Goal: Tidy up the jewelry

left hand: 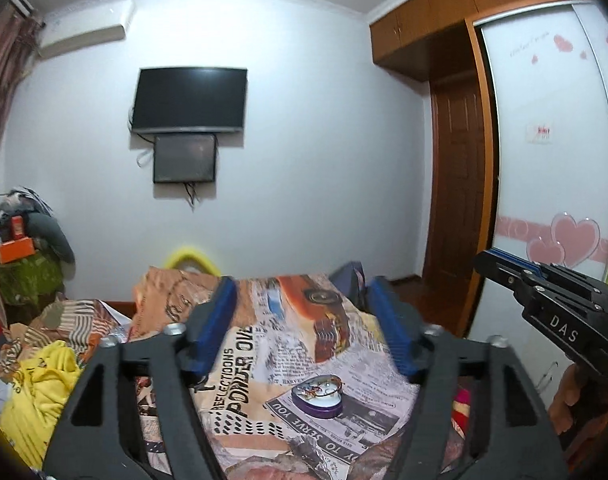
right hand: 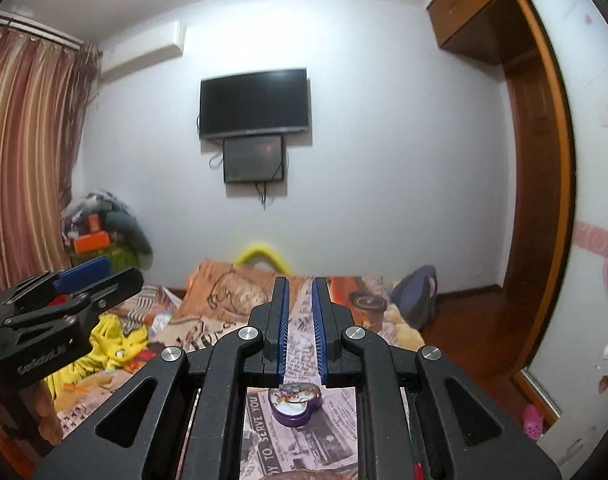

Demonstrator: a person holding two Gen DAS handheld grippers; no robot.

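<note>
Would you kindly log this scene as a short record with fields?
surface: bed with a newspaper-print cover
jewelry box: purple heart-shaped box, lid off, on the bed
contents: tangled jewelry inside the box, pieces too small to tell apart
left gripper: open, nothing between the fingers, raised above the bed
right gripper: shut, nothing visibly held, raised above the box
clutter: yellow garment on the bed's left side
wall: television
</note>
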